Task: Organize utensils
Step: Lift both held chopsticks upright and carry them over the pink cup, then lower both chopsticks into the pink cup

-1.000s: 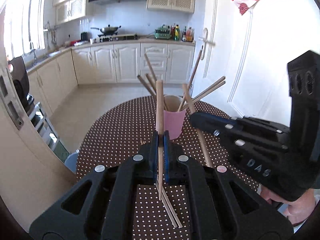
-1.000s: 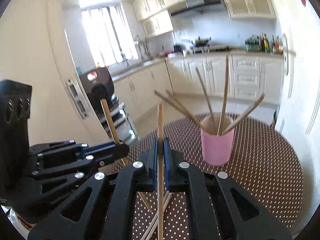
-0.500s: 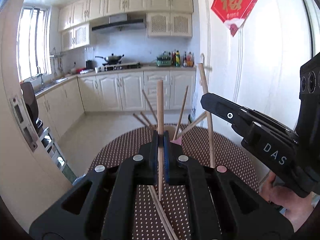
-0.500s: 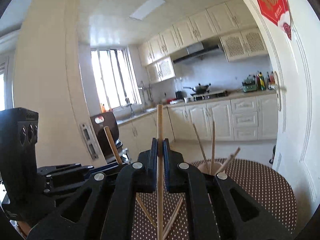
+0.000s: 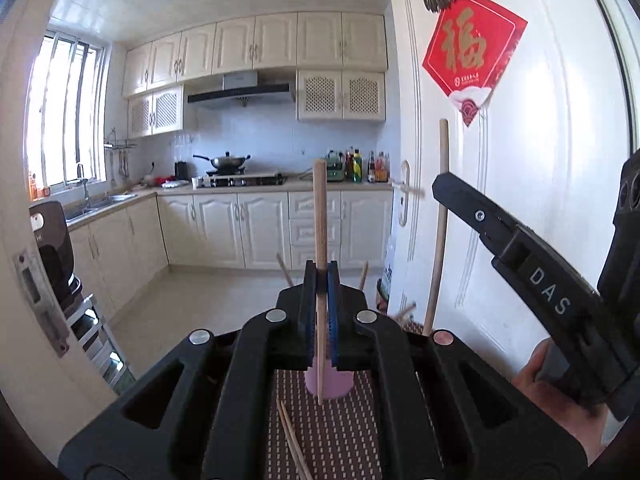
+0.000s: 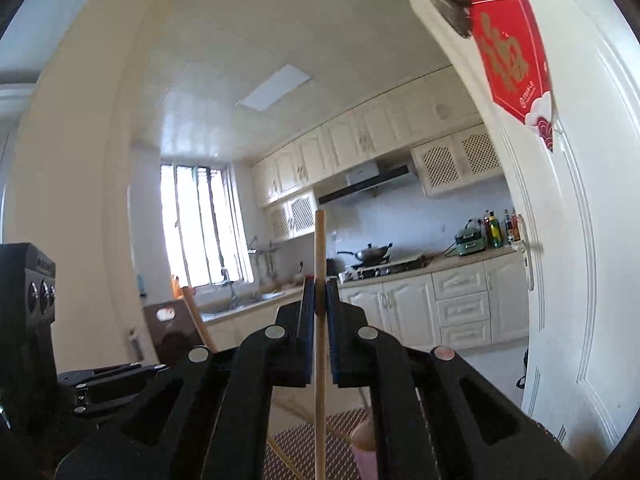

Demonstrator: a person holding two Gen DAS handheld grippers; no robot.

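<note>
Wooden chopstick [image 5: 320, 240] stands upright in left gripper [image 5: 321, 280].

Matt wooden chopsticks [image 5: 320, 216]; pink plastic cup [image 5: 329, 380]; dotted woven tablecloth [image 5: 352, 432]; glossy white door [image 5: 540, 200].

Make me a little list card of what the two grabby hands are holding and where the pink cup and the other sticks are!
left gripper: shut on one chopstick, held upright
right gripper: shut on a second chopstick, also upright
pink cup: on the dotted tablecloth, below and just beyond the left gripper, sticks poking out of it
loose chopsticks: a pair lying on the cloth, nearer than the cup
</note>
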